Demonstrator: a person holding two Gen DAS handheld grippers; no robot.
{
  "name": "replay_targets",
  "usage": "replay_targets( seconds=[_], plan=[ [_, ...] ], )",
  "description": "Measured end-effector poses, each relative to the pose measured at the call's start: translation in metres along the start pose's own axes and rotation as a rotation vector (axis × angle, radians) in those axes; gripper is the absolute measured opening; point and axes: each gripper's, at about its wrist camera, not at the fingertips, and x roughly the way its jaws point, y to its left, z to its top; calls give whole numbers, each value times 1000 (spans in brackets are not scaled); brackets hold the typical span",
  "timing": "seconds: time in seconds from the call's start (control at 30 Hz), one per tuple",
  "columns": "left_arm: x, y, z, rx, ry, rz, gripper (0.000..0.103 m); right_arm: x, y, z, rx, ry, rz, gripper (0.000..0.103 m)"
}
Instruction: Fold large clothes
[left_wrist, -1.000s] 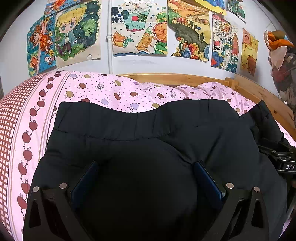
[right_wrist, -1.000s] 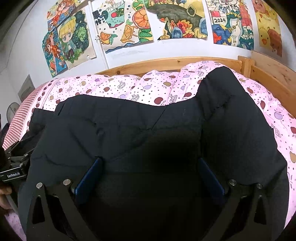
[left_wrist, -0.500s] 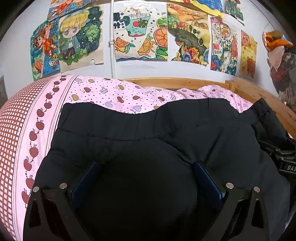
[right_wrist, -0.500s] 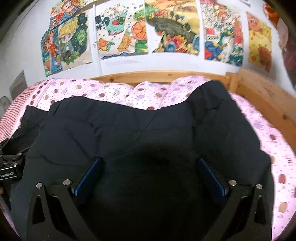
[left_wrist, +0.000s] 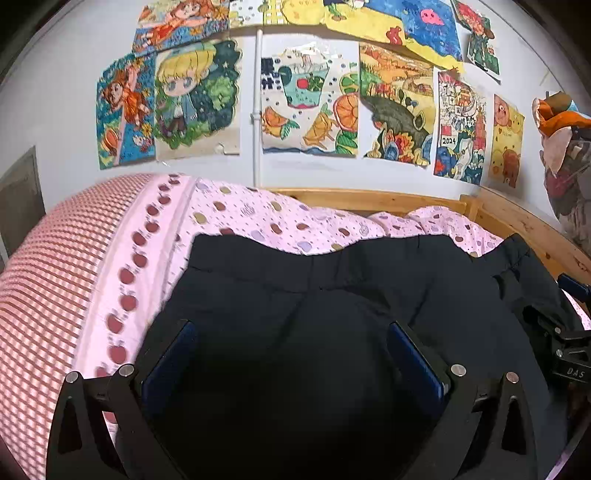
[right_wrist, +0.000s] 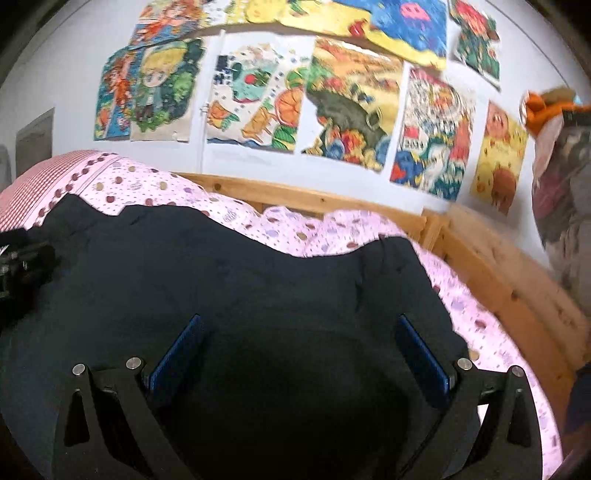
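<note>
Black trousers (left_wrist: 332, 295) lie spread on the pink bed cover, their elastic waistband (left_wrist: 314, 267) at the far edge. My left gripper (left_wrist: 291, 332) is open, its blue pads (left_wrist: 170, 362) wide apart with dark cloth bulging between them. In the right wrist view the same black garment (right_wrist: 258, 280) fills the middle, and my right gripper (right_wrist: 299, 325) is open over it in the same way. The right gripper's body (left_wrist: 565, 354) shows at the right edge of the left view. The left gripper's body (right_wrist: 18, 266) shows at the left edge of the right view.
A pink quilt with apple print (left_wrist: 258, 218) covers the bed, with a red checked band (left_wrist: 55, 277) on the left. A wooden bed frame (right_wrist: 498, 266) runs along the back and right. Drawings (left_wrist: 306, 99) hang on the wall. Stuffed toys (left_wrist: 561, 122) hang at the right.
Both views have tilted upward, so more wall shows and the trousers sit lower in frame. The right view has swung rightward and is blurred. Both grippers stay open.
</note>
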Motion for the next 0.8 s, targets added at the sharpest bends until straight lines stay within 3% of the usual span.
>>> replay_targets(
  seconds=[0.3,0.57,0.8],
  plan=[
    [-29,15,5,123,-62,116,103,-19,-3,5,-41,-12,-34,101],
    [-37,45,7,110,-37,187,103,-28,-15,10,-57,-12,-69,101],
    [-31,68,3,78,15,209,103,-21,-51,7,17,30,-88,101]
  ],
)
